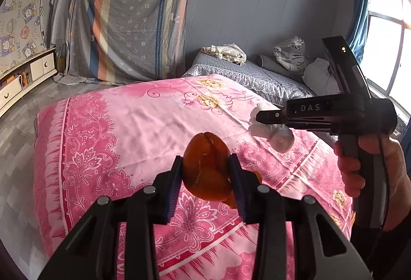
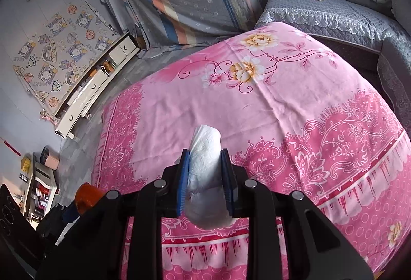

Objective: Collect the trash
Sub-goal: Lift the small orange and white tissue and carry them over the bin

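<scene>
In the left wrist view my left gripper (image 1: 205,172) is shut on a curled orange peel (image 1: 205,164), held above the pink flowered bedspread (image 1: 128,126). To its right a hand carries my right gripper (image 1: 259,117), its jaws pinching a crumpled white tissue (image 1: 277,135). In the right wrist view that right gripper (image 2: 205,169) is shut on the white tissue (image 2: 205,151), which sticks out past the blue pads, above the pink bedspread (image 2: 282,100). The orange peel (image 2: 88,196) and the left gripper's dark body show at lower left.
A grey quilted sofa (image 1: 257,77) with crumpled cloth and plastic-wrapped items runs behind the bed. A striped sheet (image 1: 133,18) hangs at the back. A low white cabinet (image 2: 95,90) lines the left wall on grey floor, and a bright window (image 1: 385,49) is at right.
</scene>
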`<state>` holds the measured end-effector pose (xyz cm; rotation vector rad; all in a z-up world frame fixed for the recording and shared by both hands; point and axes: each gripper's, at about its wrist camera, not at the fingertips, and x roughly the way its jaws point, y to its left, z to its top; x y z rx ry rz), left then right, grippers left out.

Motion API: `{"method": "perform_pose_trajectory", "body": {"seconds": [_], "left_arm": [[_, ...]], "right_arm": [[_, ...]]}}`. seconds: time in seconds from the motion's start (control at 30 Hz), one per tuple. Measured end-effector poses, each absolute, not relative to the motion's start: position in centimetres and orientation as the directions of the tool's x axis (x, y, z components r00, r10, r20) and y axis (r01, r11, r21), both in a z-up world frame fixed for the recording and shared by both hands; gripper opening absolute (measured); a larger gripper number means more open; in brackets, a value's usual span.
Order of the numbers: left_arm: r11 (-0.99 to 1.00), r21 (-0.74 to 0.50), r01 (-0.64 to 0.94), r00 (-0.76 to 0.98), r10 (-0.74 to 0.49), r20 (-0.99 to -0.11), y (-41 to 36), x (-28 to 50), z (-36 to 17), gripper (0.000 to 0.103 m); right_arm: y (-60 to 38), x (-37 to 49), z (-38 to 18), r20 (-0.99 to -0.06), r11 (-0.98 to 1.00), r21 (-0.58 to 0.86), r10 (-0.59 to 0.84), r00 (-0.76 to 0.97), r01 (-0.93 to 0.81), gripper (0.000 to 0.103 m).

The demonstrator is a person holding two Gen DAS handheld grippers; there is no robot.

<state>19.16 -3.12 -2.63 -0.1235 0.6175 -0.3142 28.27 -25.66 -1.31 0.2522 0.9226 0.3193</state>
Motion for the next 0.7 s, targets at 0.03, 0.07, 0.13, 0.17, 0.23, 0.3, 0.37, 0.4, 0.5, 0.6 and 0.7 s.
{"method": "perform_pose_trajectory", "body": {"seconds": [0.03,0.07,0.13,0.17,0.23,0.3,0.37,0.4,0.5,0.6,0.7], "left_arm": [[0.943,-0.205,0.261,0.776,-0.331,-0.536,-3.2,18.4,-2.0,0.034],[0.943,-0.201,0.265,0.783,-0.332,-0.526,-3.4,17.7,-1.4,0.034],[0.941,-0.191,0.279,0.794,-0.338,-0.506,-3.7,16.6,-0.3,0.034],[0.94,-0.185,0.288,0.801,-0.342,-0.491,-4.0,15.9,0.4,0.034],[0.936,-0.177,0.305,0.812,-0.353,-0.465,-4.5,14.6,1.5,0.034],[0.928,-0.176,0.33,0.818,-0.373,-0.438,-5.1,13.3,2.7,0.034],[0.921,-0.173,0.35,0.822,-0.39,-0.415,-5.7,12.2,3.7,0.034],[0.916,-0.172,0.363,0.823,-0.402,-0.401,-6.0,11.6,4.3,0.034],[0.902,-0.159,0.402,0.826,-0.432,-0.363,-7.0,9.7,5.6,0.034],[0.884,-0.157,0.441,0.815,-0.468,-0.341,-8.0,8.1,6.5,0.034],[0.867,-0.132,0.48,0.808,-0.496,-0.319,-9.5,6.5,7.1,0.034]], "right_arm": [[-26.0,27.6,-0.9,-0.73,0.924,0.348,0.374,0.573,-0.159,0.023],[-26.5,26.8,-0.4,-0.722,0.924,0.349,0.371,0.584,-0.155,0.023],[-27.3,25.5,0.5,-0.706,0.923,0.352,0.371,0.603,-0.156,0.023],[-27.8,24.6,1.1,-0.695,0.922,0.354,0.37,0.616,-0.155,0.023],[-28.6,23.2,2.1,-0.675,0.922,0.355,0.367,0.64,-0.155,0.023],[-29.8,21.6,3.3,-0.649,0.919,0.365,0.366,0.667,-0.15,0.023],[-30.9,20.3,4.4,-0.627,0.916,0.37,0.368,0.687,-0.153,0.023],[-31.5,19.4,5.0,-0.613,0.917,0.369,0.364,0.701,-0.153,0.023],[-33.3,16.8,6.4,-0.569,0.919,0.365,0.344,0.747,-0.146,0.023],[-35.5,13.6,7.8,-0.522,0.918,0.375,0.326,0.788,-0.131,0.023],[-37.4,10.6,8.5,-0.487,0.917,0.384,0.301,0.82,-0.109,0.023]]}}
